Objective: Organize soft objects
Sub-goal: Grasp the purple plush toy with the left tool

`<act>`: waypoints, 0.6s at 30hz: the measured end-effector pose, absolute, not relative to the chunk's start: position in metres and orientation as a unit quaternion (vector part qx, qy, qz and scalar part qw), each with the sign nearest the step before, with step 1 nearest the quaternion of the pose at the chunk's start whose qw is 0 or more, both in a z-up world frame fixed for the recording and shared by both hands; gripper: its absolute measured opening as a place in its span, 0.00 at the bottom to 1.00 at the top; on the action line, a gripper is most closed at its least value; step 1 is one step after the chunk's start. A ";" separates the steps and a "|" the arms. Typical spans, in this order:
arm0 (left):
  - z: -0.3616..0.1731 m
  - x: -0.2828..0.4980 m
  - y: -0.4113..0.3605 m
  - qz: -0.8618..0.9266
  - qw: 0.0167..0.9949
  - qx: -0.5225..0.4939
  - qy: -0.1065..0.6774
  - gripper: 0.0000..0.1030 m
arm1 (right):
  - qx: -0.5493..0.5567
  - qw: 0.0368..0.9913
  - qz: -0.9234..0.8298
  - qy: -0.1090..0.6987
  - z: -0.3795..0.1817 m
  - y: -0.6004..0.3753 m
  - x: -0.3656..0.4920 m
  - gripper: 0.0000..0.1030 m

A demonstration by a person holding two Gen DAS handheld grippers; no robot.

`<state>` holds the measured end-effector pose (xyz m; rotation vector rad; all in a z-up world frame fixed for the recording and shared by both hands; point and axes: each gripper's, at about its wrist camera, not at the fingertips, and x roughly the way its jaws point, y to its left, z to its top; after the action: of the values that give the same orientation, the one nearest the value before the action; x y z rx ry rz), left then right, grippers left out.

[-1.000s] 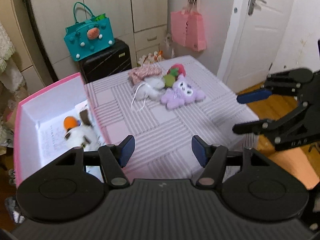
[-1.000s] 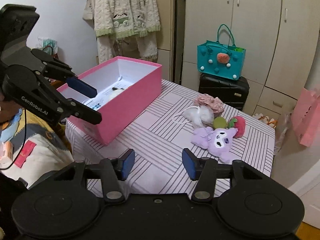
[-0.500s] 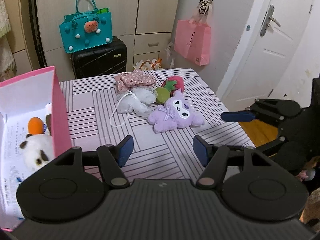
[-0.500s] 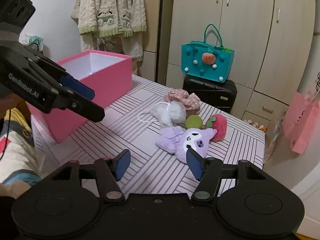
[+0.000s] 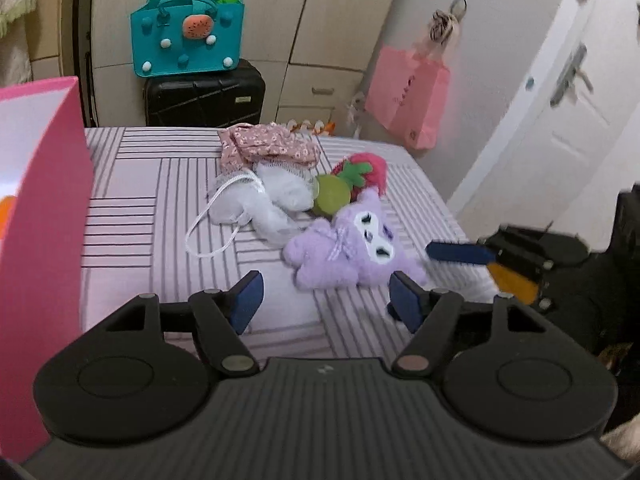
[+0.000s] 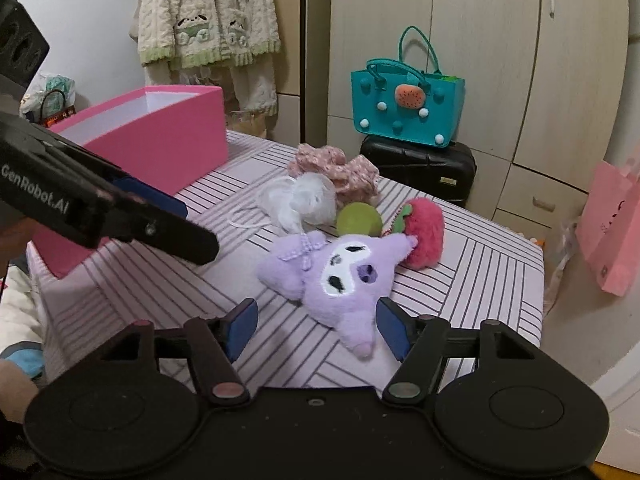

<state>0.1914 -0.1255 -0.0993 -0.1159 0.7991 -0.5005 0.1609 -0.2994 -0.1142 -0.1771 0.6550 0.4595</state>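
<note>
A purple plush [image 5: 348, 246] [image 6: 340, 272] lies on the striped table [image 5: 160, 216] [image 6: 472, 264], beside a green ball [image 5: 330, 196] [image 6: 359, 219], a red strawberry plush [image 5: 366, 168] [image 6: 424, 232], a white mesh pouch [image 5: 256, 200] [image 6: 304, 202] and floral pink cloth [image 5: 264, 146] [image 6: 340, 168]. A pink box [image 5: 40, 216] [image 6: 160, 136] stands at the left. My left gripper [image 5: 326, 300] is open and empty just short of the purple plush. My right gripper [image 6: 316, 326] is open, its fingers either side of the plush's near end.
A teal bag [image 5: 186, 38] [image 6: 408, 108] sits on a black suitcase [image 5: 204, 96] [image 6: 420, 164] behind the table. A pink bag [image 5: 408, 92] [image 6: 612, 224] hangs at the right by a white door [image 5: 560, 128]. A cream sweater [image 6: 208, 12] hangs on the cupboard.
Both grippers have moved forward and lower toward the purple plush, which now looms larger. The pink box has slid toward the left edge of the left wrist view. Both stay open.
</note>
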 end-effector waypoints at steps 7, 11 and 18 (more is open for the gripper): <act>-0.123 0.214 -0.139 -0.241 0.886 -0.086 0.386 0.67 | -0.084 0.915 0.226 0.323 -0.129 -0.302 0.183 0.81; -0.136 0.226 -0.145 -0.226 0.888 -0.090 0.390 0.67 | -0.087 0.916 0.234 0.314 -0.133 -0.302 0.192 0.83; -0.150 0.233 -0.147 -0.213 0.890 -0.106 0.388 0.77 | -0.116 0.910 0.245 0.313 -0.145 -0.294 0.204 0.86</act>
<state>0.2333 -0.1468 -0.1504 -0.2194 0.8066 -0.4415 0.2038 -0.2941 -0.1448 -0.2395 0.6464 0.5046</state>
